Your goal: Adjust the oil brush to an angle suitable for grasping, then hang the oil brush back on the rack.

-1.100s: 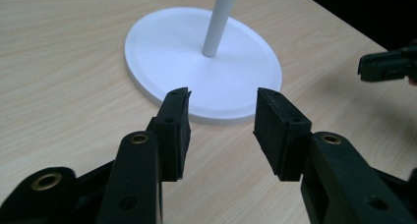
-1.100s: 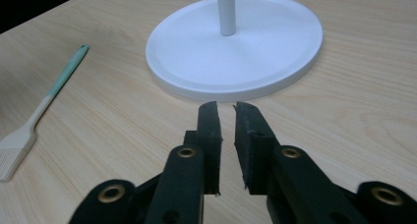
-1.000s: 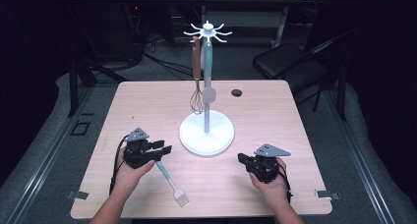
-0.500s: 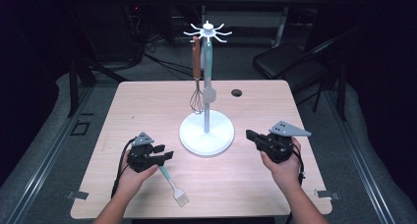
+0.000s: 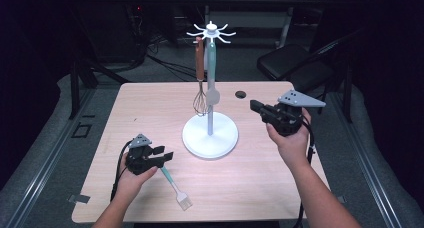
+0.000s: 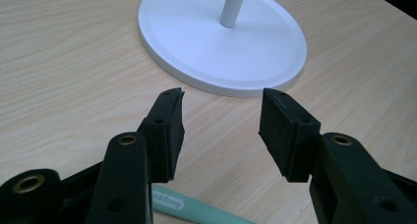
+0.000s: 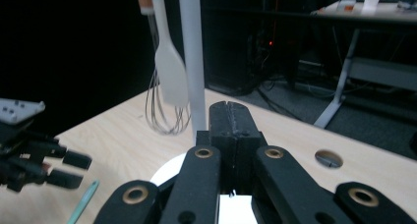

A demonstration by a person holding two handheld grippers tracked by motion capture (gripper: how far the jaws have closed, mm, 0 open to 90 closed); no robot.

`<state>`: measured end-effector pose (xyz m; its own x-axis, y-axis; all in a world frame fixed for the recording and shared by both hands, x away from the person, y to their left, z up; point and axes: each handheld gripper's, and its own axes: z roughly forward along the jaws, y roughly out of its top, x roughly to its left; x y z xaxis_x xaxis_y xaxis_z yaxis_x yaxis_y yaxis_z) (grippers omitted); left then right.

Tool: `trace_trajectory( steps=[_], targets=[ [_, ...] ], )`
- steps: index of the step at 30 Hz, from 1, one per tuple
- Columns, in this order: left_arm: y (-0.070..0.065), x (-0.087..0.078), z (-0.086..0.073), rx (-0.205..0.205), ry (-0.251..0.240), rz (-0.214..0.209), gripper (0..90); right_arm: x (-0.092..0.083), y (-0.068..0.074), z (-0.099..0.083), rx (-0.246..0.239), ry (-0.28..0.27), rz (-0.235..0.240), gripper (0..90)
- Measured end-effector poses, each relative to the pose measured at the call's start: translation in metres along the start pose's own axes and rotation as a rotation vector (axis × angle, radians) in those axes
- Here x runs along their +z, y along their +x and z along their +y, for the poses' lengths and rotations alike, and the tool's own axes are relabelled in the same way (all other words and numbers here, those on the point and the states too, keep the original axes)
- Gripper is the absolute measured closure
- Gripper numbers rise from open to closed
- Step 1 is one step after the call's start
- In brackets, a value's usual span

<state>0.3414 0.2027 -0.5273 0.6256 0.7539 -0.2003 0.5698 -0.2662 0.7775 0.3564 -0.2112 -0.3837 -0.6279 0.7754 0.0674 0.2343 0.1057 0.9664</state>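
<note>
Since the earlier frame your right gripper [image 5: 256,108] has risen off the table [image 5: 150,103] and now hangs in the air beside the stand [image 5: 210,135], level with its pole, jaws pressed together with nothing between them. Your left gripper [image 5: 166,153] has kept its place low over the table, and its jaws have just been opening; they now stand wide apart with bare wood between them.

Your brush [image 5: 176,187] lies flat on the table just under and behind the left gripper's jaws, its green handle [image 6: 196,209] passing beneath them and its bristle end toward you. Ahead of those open jaws sits the stand's white base [image 6: 221,42], near but not touching.

Straight in front of your closed right jaws rises the pole [image 7: 192,57]; beyond it hang a spatula [image 7: 169,71] and a whisk [image 7: 164,116]. Off to that gripper's right, a dark round hole [image 7: 328,158] shows in the tabletop.
</note>
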Motion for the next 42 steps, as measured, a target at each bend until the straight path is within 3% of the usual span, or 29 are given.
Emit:
trace_trajectory(
  steps=[2,7,16,27,33,42],
  targets=[
    [0.000,0.000,0.000,-0.003,-0.003,0.000,51.5,0.002,-0.001,0.010,-0.019,-0.010,-0.010,90.0],
    [0.000,0.000,0.000,-0.003,-0.005,0.001,51.5,0.009,-0.004,0.033,-0.008,-0.043,-0.004,90.0],
    [-0.001,0.002,0.000,0.000,0.008,0.002,51.6,0.028,-0.008,0.054,-0.024,-0.018,-0.004,90.0],
    [0.001,0.001,0.000,0.002,0.006,-0.002,51.6,0.046,-0.007,0.095,-0.015,-0.069,-0.003,90.0],
    [0.003,-0.001,0.000,-0.007,-0.010,-0.002,51.5,0.051,0.000,0.118,-0.016,-0.104,0.005,90.0],
    [0.002,-0.001,0.000,-0.007,-0.010,-0.007,51.6,0.053,0.001,0.138,-0.017,-0.127,0.001,90.0]
  ],
)
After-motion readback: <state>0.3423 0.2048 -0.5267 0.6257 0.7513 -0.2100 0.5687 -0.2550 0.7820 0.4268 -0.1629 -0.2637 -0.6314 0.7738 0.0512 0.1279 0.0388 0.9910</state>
